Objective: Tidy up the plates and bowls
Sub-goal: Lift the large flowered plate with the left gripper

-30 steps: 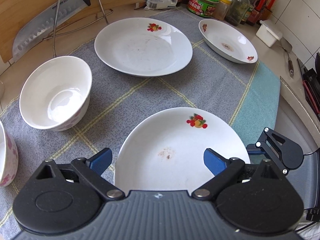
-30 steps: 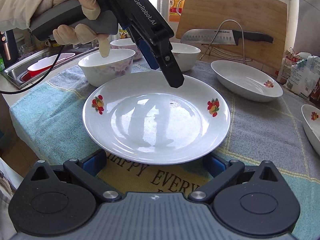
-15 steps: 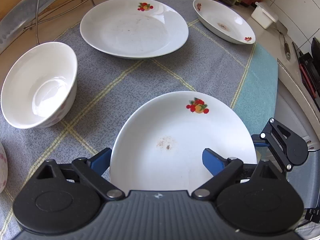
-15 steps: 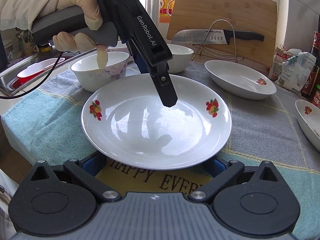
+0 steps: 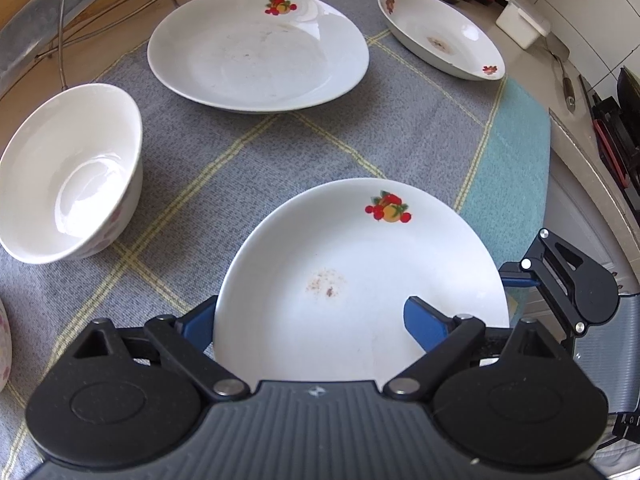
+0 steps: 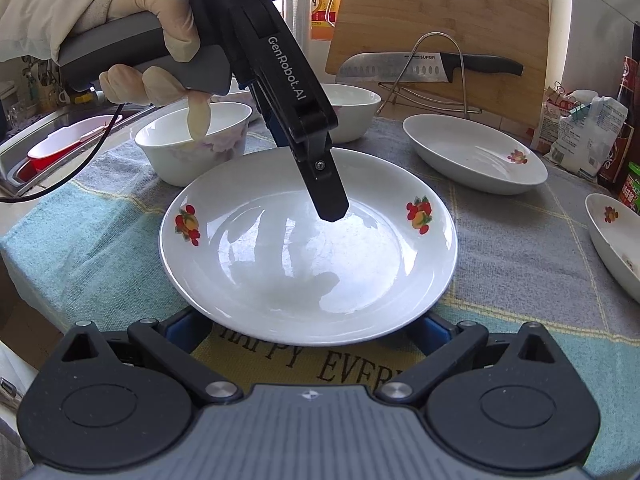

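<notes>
The left gripper (image 5: 310, 316) points steeply down over the near plate (image 5: 360, 272), its jaws spread wide and astride the plate's edge: one blue pad (image 5: 424, 322) sits above the plate's inner face, the other (image 5: 198, 320) just outside and below the rim. The jaws have just been closing a little, with the rim between them, but the pads do not yet look pressed on it. This looks like the set-up for a pinch on the rim, which is likely why the gripper comes in so steeply.

The right gripper (image 6: 308, 328) lies low at the opposite side of the same plate, its jaws also wide, a blue pad (image 6: 182, 326) showing beside each flank of the rim and half tucked under it. It holds nothing; it seems placed to steady or lift the plate from beneath.

Beyond the left jaws, across the checked cloth (image 5: 400, 120), sits a second plate (image 5: 256, 48), a likely place to stack the first. A third dish (image 5: 440, 44) lies further off toward the tiled wall. To the left of the jaws stands a bowl (image 5: 68, 176), and another bowl's edge (image 5: 5, 344) peeps in nearer.
</notes>
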`<state>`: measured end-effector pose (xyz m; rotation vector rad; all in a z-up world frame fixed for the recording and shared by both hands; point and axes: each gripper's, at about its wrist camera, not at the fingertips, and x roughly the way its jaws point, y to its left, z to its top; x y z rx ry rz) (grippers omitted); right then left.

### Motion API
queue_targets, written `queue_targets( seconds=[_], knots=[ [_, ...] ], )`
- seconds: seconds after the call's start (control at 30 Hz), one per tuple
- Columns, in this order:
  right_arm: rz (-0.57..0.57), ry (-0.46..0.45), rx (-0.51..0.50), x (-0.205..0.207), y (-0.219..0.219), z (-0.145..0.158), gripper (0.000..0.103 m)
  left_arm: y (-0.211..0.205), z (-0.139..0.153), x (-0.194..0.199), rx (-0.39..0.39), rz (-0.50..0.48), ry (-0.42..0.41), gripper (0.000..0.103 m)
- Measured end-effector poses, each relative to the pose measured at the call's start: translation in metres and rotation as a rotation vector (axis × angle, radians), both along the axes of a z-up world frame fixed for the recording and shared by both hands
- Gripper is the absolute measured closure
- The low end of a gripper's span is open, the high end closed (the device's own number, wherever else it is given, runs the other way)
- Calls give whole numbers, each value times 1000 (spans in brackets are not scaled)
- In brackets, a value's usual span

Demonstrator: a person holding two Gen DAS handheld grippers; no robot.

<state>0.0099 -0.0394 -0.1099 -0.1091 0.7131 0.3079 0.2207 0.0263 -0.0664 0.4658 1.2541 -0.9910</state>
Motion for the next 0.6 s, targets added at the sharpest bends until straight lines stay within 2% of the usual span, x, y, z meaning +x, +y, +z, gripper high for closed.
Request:
queue_targets(
  seconds=[0.2,0.33,0.6],
  knots=[
    [1,-3,-5,0,-6,2,0,-1,2,-4,1,-4,-11,9],
    [11,-11,-31,0,-7,1,0,-3,1,-1,8,-17,6,9],
    [0,-2,-12,3,-5,-2,0,-2,-3,5,6,-19,43,9]
  ],
)
